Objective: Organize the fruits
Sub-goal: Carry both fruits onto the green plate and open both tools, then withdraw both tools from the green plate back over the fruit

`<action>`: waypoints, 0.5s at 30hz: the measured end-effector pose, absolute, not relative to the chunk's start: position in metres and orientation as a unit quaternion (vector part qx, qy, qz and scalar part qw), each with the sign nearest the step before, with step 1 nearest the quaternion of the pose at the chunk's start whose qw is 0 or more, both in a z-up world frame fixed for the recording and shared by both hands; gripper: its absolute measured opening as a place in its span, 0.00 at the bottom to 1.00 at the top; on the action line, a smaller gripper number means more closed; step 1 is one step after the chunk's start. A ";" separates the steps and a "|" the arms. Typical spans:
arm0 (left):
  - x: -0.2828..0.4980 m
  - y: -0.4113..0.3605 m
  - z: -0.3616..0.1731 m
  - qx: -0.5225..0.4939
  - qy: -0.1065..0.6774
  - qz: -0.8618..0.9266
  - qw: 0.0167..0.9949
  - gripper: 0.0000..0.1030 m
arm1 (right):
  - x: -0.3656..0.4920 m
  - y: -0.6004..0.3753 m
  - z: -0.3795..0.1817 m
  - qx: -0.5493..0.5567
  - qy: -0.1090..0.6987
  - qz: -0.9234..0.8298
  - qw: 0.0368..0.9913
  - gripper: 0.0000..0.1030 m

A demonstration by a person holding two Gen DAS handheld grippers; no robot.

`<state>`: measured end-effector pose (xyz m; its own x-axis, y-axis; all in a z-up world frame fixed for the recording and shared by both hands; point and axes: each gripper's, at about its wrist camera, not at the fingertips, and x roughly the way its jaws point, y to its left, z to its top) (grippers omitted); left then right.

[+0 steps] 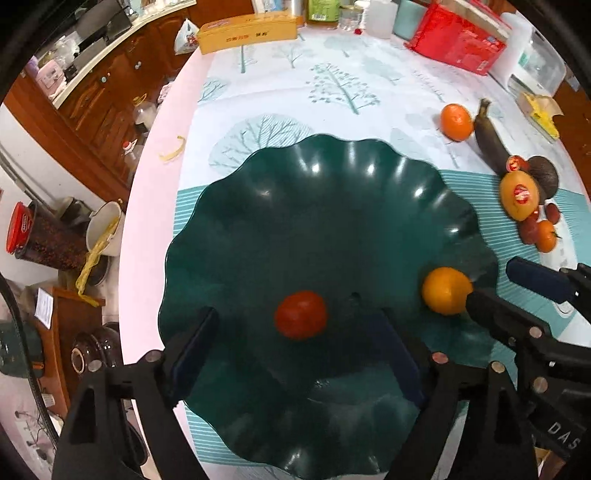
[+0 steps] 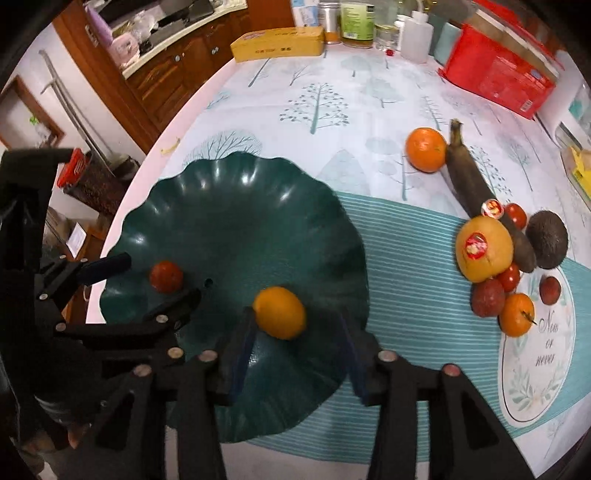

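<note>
A dark green scalloped plate lies on the tablecloth. A red tomato rests in it between the fingers of my left gripper, which is open and touches nothing. A yellow-orange citrus also lies in the plate, inside my open right gripper; it sits against the left pad, with a gap to the right one. In the right wrist view, loose fruit lies right of the plate: an orange, a dark banana, a stickered yellow fruit, an avocado and small tomatoes.
A yellow tin, jars and a red box line the table's far edge. The table edge drops off left of the plate, with a bucket and clutter on the floor. A round printed mat lies at the right.
</note>
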<state>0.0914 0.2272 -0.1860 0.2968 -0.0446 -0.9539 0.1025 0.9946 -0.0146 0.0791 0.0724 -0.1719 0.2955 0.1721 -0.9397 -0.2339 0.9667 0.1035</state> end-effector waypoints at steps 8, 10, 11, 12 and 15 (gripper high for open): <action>0.072 0.210 -0.164 0.026 0.587 -0.071 0.806 0.85 | 0.060 0.058 -0.137 -0.018 0.546 0.116 0.830 0.51; 0.066 0.204 -0.158 0.023 0.582 -0.076 0.809 0.85 | 0.052 0.053 -0.126 -0.016 0.538 0.108 0.836 0.51; 0.064 0.201 -0.155 0.024 0.582 -0.078 0.809 0.85 | 0.051 0.050 -0.123 -0.014 0.535 0.105 0.838 0.51; 0.064 0.197 -0.153 0.025 0.580 -0.081 0.810 0.85 | 0.047 0.045 -0.117 -0.011 0.531 0.101 0.842 0.51; 0.058 0.185 -0.142 0.026 0.565 -0.095 0.819 0.85 | 0.039 0.031 -0.105 -0.004 0.519 0.084 0.850 0.51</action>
<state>0.0577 0.1853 -0.1415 0.3435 -0.1268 -0.9306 0.1848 0.9806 -0.0654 0.0386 0.0309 -0.1047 0.4466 0.1397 -0.8838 -0.1474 0.9857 0.0813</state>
